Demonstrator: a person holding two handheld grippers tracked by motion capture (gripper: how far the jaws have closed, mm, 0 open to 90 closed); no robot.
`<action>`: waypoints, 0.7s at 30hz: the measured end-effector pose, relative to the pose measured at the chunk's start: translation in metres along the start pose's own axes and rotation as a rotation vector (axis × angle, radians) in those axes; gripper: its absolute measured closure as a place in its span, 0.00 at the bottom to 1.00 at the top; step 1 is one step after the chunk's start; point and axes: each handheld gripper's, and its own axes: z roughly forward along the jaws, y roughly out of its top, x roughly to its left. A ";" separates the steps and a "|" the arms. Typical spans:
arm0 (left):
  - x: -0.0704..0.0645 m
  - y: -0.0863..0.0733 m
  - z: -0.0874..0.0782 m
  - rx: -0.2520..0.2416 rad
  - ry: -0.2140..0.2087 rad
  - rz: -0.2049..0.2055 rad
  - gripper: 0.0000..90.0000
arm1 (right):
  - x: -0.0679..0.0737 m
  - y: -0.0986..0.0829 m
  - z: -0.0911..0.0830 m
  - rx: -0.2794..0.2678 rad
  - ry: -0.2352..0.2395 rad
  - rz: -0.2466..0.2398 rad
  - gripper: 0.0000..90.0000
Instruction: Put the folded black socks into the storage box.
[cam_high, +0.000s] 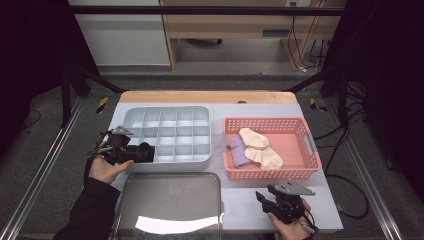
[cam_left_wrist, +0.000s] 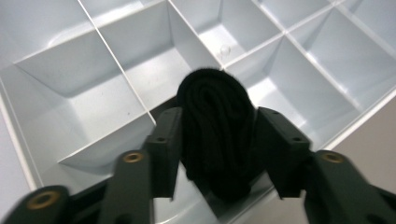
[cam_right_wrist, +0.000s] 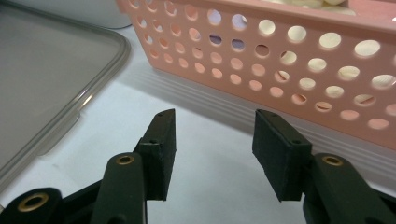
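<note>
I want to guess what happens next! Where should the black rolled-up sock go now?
Probably a short push down into the compartment right below it, then let go. The left gripper is shut on the black sock, held over the grey divided tray at its near-left corner, whose cells look empty.

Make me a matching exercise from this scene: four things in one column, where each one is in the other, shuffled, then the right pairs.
Things:
1. black rolled sock
2. cream sock
3. right gripper
4. grey lid

Places:
A. inside the pink basket
B. flat on the table in front of the divided tray
C. between the left gripper's fingers, over the divided tray
D. open, over the table in front of the pink basket

Pairs: 1-C, 2-A, 3-D, 4-B
</note>
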 end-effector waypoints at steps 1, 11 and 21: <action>-0.001 -0.001 0.001 -0.012 0.005 -0.008 0.64 | 0.000 0.000 0.000 -0.002 0.000 -0.001 0.56; -0.004 -0.009 0.009 -0.002 0.052 -0.010 0.83 | 0.001 0.000 0.000 0.003 0.007 0.003 0.59; -0.009 -0.014 -0.011 -0.142 0.045 -0.022 0.65 | 0.002 0.002 -0.002 -0.020 0.005 0.001 0.57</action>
